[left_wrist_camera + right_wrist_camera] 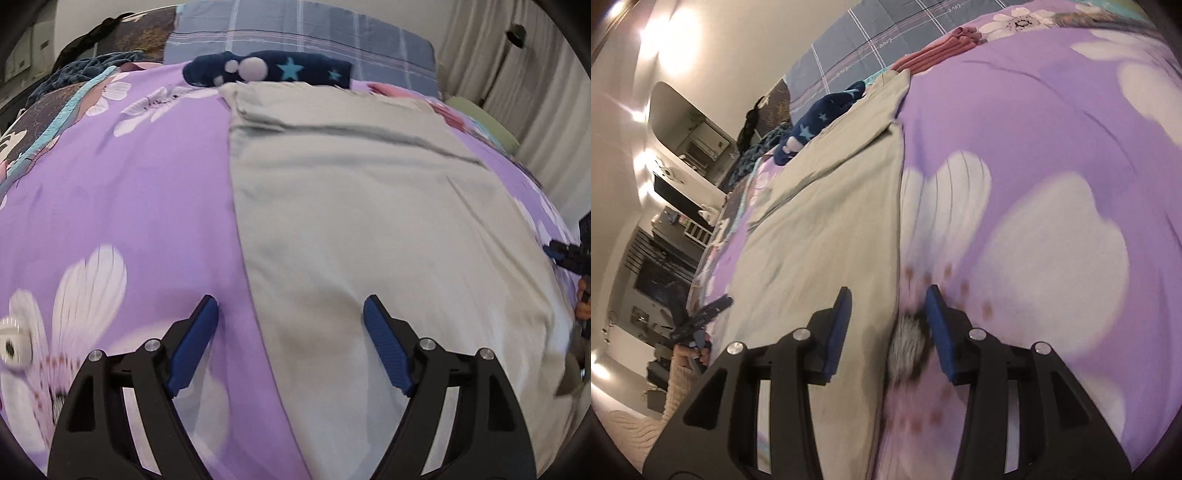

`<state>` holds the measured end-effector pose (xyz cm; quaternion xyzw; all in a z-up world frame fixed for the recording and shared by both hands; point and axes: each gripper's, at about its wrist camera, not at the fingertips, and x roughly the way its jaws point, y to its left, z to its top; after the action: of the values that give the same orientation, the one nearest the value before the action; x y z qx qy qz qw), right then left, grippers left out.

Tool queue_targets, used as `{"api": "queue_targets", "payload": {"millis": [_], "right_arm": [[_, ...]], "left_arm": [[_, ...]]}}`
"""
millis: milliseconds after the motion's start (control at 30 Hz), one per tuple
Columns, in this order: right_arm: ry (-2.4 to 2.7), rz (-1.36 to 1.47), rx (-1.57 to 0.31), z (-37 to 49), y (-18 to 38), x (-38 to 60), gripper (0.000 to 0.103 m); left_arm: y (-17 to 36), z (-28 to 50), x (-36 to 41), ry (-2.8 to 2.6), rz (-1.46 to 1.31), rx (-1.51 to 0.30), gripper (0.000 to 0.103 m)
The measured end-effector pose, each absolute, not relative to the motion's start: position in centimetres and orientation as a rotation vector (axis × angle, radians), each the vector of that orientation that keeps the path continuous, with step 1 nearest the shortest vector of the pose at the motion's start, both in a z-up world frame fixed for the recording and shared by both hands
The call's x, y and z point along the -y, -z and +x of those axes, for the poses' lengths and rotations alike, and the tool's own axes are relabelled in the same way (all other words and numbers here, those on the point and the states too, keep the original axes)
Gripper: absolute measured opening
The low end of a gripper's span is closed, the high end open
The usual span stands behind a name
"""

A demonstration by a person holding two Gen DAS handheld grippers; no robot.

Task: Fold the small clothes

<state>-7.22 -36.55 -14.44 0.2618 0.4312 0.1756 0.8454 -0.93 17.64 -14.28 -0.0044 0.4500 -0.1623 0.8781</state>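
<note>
From the left wrist, the grey cloth (354, 206) lies flat on the purple sheet (122, 192), its long axis running straight away from the left tongs (291, 321) toward the pillows. Its left edge passes between the two blue pads: the left pad (194, 343) is over the sheet, the right pad (386, 343) over the cloth. The jaws stand wide apart with nothing pinched. A dark starred garment (266, 70) sits just beyond the cloth's far end. The other tool (576, 254) peeks in at the cloth's right side.

From the right wrist, the same cloth (827, 229) stretches away up the bed, and here its right edge runs between the pads of the right tongs (890, 310). The left pad (838, 332) is over the cloth, the right pad (940, 332) over the sheet (1052, 147). The jaws are partly apart and hold nothing. Folded pink clothes (942, 48) lie well beyond.

So each tool straddles its own long edge near the close end; I'd judge the left nearer the left edge and the right nearer the right edge, suiting a fold away along the length.
</note>
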Motion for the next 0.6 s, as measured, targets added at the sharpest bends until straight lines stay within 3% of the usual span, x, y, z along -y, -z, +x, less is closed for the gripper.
{"api": "queue_targets", "payload": {"millis": [467, 600], "right_arm": [[-0.418, 0.479, -1.024, -14.3, 14.2, 33.9, 0.039], [-0.495, 0.536, -1.011, -11.8, 14.7, 33.4, 0.053]], "left_arm": [[14.2, -8.3, -17.3, 0.447, 0.041, -0.951, 0.081], [14.4, -6.6, -17.8, 0.478, -0.055, -0.927, 0.081]]}}
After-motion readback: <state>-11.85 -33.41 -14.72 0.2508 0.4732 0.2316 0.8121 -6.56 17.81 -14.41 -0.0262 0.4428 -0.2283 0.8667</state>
